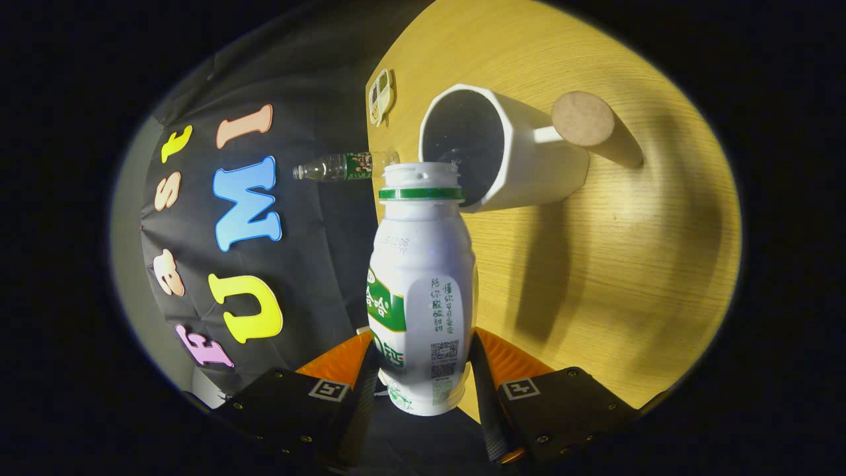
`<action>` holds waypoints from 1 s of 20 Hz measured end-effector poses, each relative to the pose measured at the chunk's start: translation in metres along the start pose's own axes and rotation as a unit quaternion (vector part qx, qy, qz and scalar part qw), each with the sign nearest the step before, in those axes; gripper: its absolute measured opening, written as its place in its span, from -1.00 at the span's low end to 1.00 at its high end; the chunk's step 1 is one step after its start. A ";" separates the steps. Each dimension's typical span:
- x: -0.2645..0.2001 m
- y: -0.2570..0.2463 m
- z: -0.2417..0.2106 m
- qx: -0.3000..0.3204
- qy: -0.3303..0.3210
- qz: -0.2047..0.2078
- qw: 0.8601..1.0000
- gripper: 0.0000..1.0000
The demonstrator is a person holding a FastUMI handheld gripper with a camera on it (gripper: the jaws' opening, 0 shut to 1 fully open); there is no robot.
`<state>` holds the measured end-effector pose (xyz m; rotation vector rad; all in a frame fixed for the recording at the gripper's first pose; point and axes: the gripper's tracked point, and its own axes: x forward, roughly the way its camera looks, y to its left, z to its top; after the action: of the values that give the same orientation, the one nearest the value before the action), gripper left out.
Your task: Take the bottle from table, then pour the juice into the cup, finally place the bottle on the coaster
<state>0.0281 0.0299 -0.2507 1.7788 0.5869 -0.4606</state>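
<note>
Gripper (423, 387): both fingers pinch the base of the bottle, one on each flank; low hold leaves the neck free to reach over a rim.
Bottle: white plastic juice bottle with green label band and green neck ring (423, 277), cap off, held between the fingers and pointing forward along them; the whole scene is rolled sideways in the gripper view, so I judge the bottle is tipped well over rather than upright.
Bottle mouth: open, lies right at the near rim of the cup, overlapping it; placed there so any liquid falls inside. No stream can be made out.
Cup: white faceted mug with dark interior (505, 155), just beyond the bottle mouth, standing on the table; a faint glint near its bottom, contents unclear.
Cup handle: short white stub ending in a round cork-like disc, on the side away from the bottle, so it is clear of the pour.
Table: light wooden tabletop (615, 277), carries the cup and its long shadow.
Small item: pale tray-like object with green patches (381, 98) at the far table edge; could be the coaster, cannot tell.
Clear bottle: transparent plastic bottle with green label (344, 166), beyond the table edge, against the wall.
Stage (judgement): pouring step; placing on coaster not yet done.
Risk (judgement): mouth sits close to the rim, spill outside possible.
</note>
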 end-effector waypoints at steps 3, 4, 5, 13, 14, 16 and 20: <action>-0.001 0.001 -0.003 0.011 0.004 -0.004 1.000 0.38; -0.002 0.002 -0.002 0.014 0.004 -0.003 1.000 0.38; -0.003 0.004 -0.002 0.017 0.003 -0.002 1.000 0.38; -0.006 0.010 -0.003 0.048 0.010 -0.003 0.999 0.38; -0.006 0.011 -0.002 0.053 0.011 -0.004 0.999 0.38; -0.007 0.012 -0.001 0.064 0.012 -0.005 0.998 0.38; -0.008 0.016 -0.001 0.076 0.016 -0.004 0.997 0.38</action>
<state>0.0313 0.0259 -0.2337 1.9320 0.5962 -0.4938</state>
